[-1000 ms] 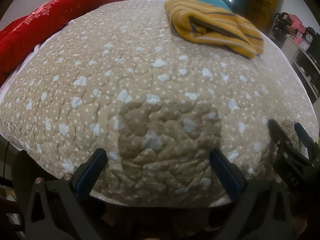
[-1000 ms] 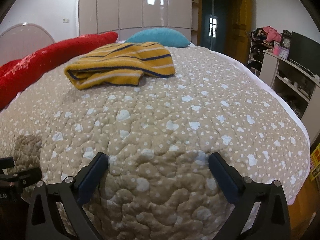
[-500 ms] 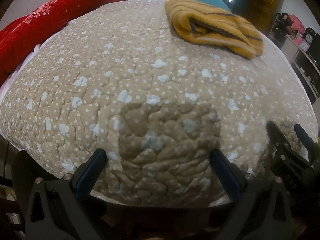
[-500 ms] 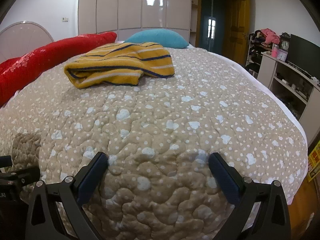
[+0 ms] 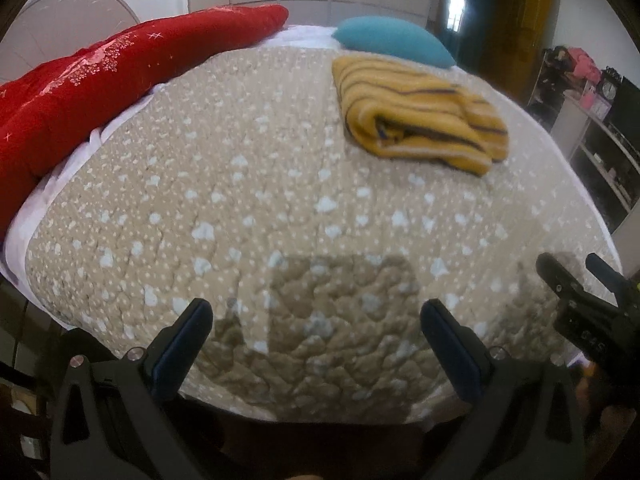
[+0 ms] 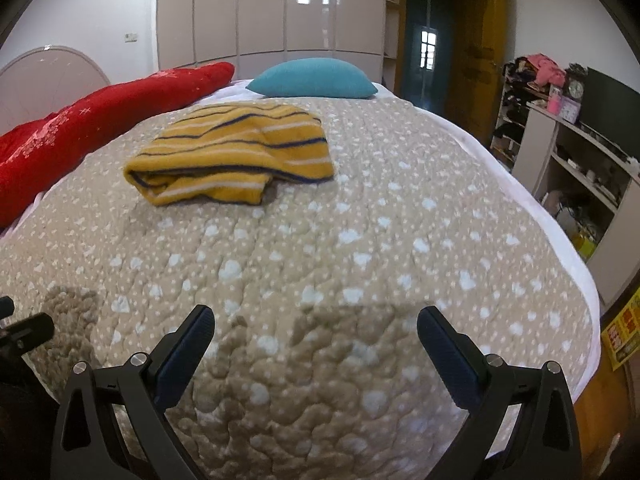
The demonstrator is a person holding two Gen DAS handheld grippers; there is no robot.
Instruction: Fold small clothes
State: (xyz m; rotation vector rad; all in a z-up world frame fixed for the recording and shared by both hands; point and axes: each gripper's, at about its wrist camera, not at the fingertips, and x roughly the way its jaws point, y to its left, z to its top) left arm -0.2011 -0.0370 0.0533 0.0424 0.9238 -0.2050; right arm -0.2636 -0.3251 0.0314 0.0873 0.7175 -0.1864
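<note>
Garment position: striped yellow garment lies far up the bedspread, long axis crosswise, well ahead. Right gripper sits nearer its line than left gripper; both are spread wide and hold nothing.

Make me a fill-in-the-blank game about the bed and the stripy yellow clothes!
1. The yellow garment has dark ____ running across it.
2. Behind it lies a pillow colored ____.
3. Along the bed's left side lies a long ____ blanket.
4. The right claw is ____, gripping nothing.

Missing words: stripes; teal; red; open
</note>
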